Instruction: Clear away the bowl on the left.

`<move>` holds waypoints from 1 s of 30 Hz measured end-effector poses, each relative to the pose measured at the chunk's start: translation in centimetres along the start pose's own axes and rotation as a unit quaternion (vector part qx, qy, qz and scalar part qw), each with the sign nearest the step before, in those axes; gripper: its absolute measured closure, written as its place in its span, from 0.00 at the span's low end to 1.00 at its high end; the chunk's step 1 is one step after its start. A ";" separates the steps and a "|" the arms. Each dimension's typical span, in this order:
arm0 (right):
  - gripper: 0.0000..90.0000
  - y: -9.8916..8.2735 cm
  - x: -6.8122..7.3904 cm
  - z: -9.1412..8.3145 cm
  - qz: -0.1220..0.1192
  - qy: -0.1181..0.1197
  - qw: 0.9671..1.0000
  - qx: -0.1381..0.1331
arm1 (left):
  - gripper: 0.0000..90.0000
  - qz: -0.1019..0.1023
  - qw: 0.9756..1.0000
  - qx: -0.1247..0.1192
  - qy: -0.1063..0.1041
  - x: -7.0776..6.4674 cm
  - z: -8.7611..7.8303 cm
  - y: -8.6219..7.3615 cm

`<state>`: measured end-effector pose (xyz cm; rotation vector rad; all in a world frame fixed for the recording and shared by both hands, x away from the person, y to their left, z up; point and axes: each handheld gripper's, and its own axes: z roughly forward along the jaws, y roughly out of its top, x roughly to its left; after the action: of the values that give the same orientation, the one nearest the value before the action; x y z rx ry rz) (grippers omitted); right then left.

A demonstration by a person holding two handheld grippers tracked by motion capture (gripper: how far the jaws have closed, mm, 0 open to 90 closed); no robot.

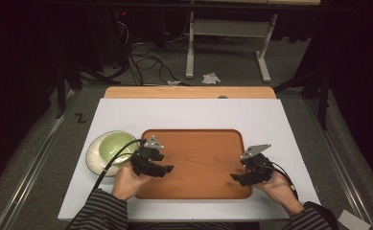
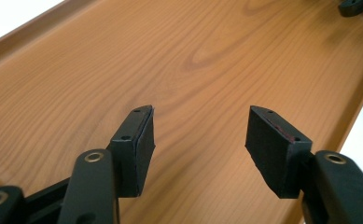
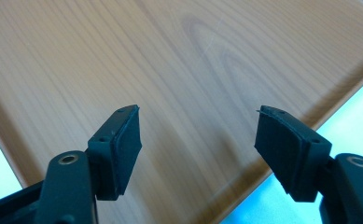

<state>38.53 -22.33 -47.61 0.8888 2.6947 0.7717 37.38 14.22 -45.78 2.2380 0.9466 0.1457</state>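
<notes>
A wooden tray (image 1: 198, 153) lies in the middle of a white board. My left gripper (image 1: 167, 168) hovers over the tray's left front part, held by a hand in a striped sleeve. In the left gripper view the left gripper (image 2: 200, 128) stands open over bare wood (image 2: 184, 60), nothing between the pads. My right gripper (image 1: 236, 178) hangs over the tray's right front corner. The right gripper (image 3: 198, 133) is open too in the right gripper view, with bare tray wood (image 3: 123, 51) under it. A pale green bowl (image 1: 114, 146) sits on a white plate (image 1: 94, 155) left of the tray.
The white board (image 1: 193, 112) covers a wooden table whose far edge (image 1: 189, 92) shows behind it. Beyond the table are cables (image 1: 143, 57), a white desk frame (image 1: 232, 33) and crumpled paper (image 1: 211, 77) on the floor.
</notes>
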 end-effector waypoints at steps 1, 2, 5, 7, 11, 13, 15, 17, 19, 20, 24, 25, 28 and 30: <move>0.36 0.0 0.0 0.0 -0.002 0.001 1.000 -0.001 | 0.47 0.000 1.000 0.001 0.000 0.0 0.0 0.0; 0.36 0.0 0.0 0.0 -0.002 0.001 1.000 0.001 | 0.47 0.001 1.000 0.001 0.001 0.0 0.0 0.0; 0.36 0.0 0.0 0.0 -0.003 0.003 1.000 0.003 | 0.47 0.000 1.000 -0.001 0.004 0.0 -0.1 0.0; 0.36 0.0 0.0 0.0 -0.004 0.003 1.000 0.001 | 0.46 0.000 1.000 0.001 0.003 0.1 -0.1 0.0; 0.36 0.0 0.0 0.1 -0.005 0.005 1.000 0.003 | 0.46 -0.004 1.000 0.005 0.001 0.1 0.0 0.0; 0.36 0.0 0.0 0.1 -0.004 0.005 1.000 0.003 | 0.46 -0.003 1.000 0.007 0.001 0.0 0.1 0.0; 0.36 0.0 0.0 0.0 0.001 0.006 1.000 0.004 | 0.46 -0.004 1.000 0.009 0.001 0.1 0.1 0.0; 0.36 0.0 0.0 0.1 0.000 0.006 1.000 0.004 | 0.45 -0.005 1.000 0.008 0.001 0.1 0.1 0.0; 0.36 0.0 0.0 0.1 -0.006 0.008 1.000 0.006 | 0.44 -0.008 1.000 0.008 -0.006 0.3 -0.1 0.0; 0.36 0.0 0.0 0.1 -0.006 0.008 1.000 0.006 | 0.43 -0.011 1.000 0.008 -0.010 0.3 -0.1 0.0; 0.36 0.0 0.0 0.1 -0.003 0.008 1.000 0.006 | 0.42 -0.007 1.000 0.014 -0.011 0.2 -0.1 0.0; 0.36 0.0 0.0 0.1 -0.003 0.007 1.000 0.006 | 0.42 -0.008 1.000 0.011 -0.011 0.2 -0.2 0.0; 0.36 0.0 0.0 0.1 -0.006 0.008 1.000 0.005 | 0.42 -0.009 1.000 0.002 -0.012 0.3 -0.8 0.1; 0.36 0.0 0.1 0.1 -0.004 0.009 1.000 0.007 | 0.41 -0.013 1.000 -0.005 -0.010 0.4 -1.0 0.0</move>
<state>38.53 -22.25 -47.69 0.8782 2.7206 0.7639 37.32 14.99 -45.06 2.2124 0.9620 0.1156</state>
